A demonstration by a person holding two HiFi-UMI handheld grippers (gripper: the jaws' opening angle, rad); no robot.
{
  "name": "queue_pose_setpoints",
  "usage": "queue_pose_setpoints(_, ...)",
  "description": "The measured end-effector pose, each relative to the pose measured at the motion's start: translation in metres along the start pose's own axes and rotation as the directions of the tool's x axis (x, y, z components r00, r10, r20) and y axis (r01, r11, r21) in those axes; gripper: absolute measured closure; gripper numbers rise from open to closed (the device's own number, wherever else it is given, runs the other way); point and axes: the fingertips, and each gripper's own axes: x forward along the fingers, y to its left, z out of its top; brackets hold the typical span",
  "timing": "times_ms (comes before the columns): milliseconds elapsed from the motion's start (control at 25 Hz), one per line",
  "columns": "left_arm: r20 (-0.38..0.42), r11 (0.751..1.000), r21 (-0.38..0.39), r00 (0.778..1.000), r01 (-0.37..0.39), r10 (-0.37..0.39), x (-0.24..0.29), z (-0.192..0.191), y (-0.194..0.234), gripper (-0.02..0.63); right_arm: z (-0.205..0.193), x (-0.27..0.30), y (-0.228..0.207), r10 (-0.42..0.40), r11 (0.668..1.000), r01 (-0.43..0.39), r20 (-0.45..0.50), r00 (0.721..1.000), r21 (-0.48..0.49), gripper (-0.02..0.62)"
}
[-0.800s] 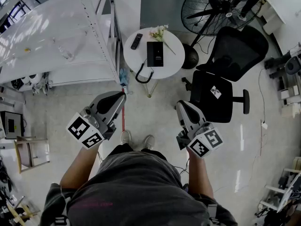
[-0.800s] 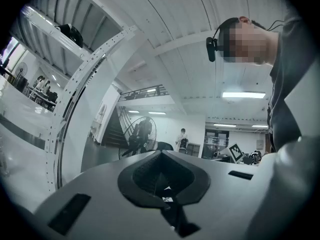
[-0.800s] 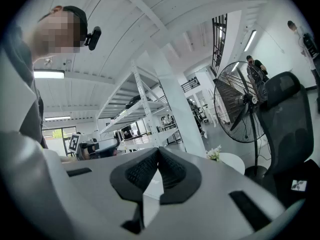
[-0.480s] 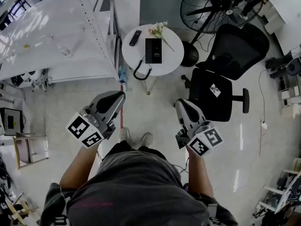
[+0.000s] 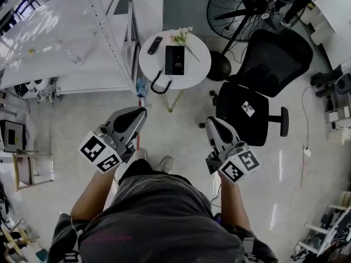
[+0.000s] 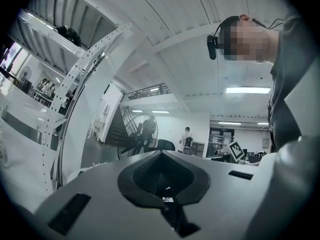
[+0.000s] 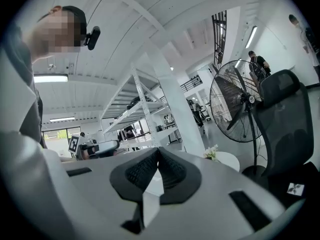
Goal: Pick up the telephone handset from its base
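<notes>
Fingers on my left gripper (image 5: pixel 142 112) and right gripper (image 5: pixel 210 121) both pinched together holding nothing, well short of the telephone (image 5: pixel 174 59) on the tabletop (image 5: pixel 192 73)

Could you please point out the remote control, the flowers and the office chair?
remote control (image 5: pixel 154 45), head view, its middle
flowers (image 5: pixel 181 36), head view, on the blossoms
office chair (image 5: pixel 240 122), head view, on its seat

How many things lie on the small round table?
4: a remote at the far left, flowers at the far edge, a flat black phone base in the middle, and a curved handset overhanging the near edge. Anything smaller could escape this view.
</notes>
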Motion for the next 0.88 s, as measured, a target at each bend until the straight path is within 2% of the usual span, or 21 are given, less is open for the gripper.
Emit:
queue_pose_setpoints(440, 0.004, 1.000, -0.011, 1.000, -0.012, 0.012, 0.026, -0.003, 0.019, 0.594, 0.004, 0.016, -0.029, -0.006, 1.000, 0.006, -0.009, 1.000, 0.015, 0.583)
queue_pose_setpoints(640, 0.001, 1.000, -0.026, 1.000, 0.001, -0.001, 0.053, -0.006, 0.051, 0.594, 0.005, 0.042, -0.054, -0.024, 0.999, 0.024, -0.025, 0.999, 0.021, 0.583)
queue_pose_setpoints(880, -0.012, 0.999, -0.044, 1.000, 0.024, -0.025, 0.092, -0.001, 0.107, 0.594, 0.014, 0.104, -0.081, -0.033, 0.999, 0.034, -0.035, 0.999, 0.035, 0.583)
